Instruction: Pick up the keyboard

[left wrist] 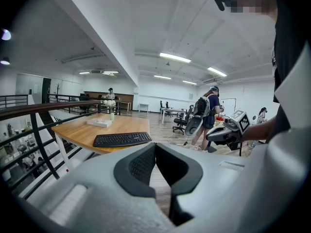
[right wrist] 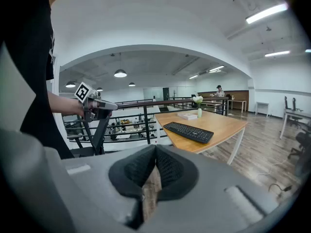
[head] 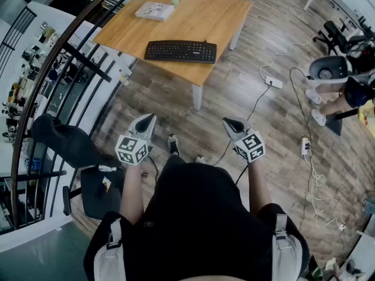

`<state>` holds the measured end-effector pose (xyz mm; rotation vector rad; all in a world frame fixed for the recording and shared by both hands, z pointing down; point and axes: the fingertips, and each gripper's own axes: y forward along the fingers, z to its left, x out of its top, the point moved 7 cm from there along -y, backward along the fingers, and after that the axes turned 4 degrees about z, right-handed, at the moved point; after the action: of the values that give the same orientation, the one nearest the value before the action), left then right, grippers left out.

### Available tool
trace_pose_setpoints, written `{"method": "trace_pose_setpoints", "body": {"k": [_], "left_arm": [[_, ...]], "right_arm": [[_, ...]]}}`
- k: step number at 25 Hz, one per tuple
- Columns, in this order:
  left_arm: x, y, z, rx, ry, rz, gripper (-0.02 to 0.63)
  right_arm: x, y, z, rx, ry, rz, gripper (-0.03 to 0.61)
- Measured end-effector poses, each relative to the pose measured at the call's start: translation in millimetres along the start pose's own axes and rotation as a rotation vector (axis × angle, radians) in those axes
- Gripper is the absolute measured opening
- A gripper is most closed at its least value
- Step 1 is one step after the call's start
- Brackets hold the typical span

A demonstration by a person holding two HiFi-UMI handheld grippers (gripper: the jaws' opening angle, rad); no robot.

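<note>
While untouched, keyboard (head: 180, 51) on table (head: 205, 16).

No legible txt anywhere. Keyboard (head: 180, 51) key legends too small to read, booklet (head: 154, 10) cover print too blurry.

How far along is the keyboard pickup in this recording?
Done: nothing yet. The keyboard lies flat on the wooden table, untouched. In hand: nothing; the left gripper and right gripper are both shut and empty, held over the floor short of the table. Left: walk up, open the jaws, grip the keyboard and lift it.
</note>
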<state>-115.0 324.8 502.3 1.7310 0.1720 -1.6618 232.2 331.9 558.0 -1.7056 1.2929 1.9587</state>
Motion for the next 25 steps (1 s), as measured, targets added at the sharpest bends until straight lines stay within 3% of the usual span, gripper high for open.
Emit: {"method": "trace_pose_setpoints", "body": {"k": [15, 25], "left_arm": [[-4, 16, 54, -0.017, -0.062, 0.014, 0.012], [10, 48, 106, -0.070, -0.079, 0.018, 0.012]], "right_arm": [[12, 44, -11, -0.060, 0.092, 0.004, 0.003], [46, 91, -26, -0.109, 0.102, 0.024, 0.003]]}}
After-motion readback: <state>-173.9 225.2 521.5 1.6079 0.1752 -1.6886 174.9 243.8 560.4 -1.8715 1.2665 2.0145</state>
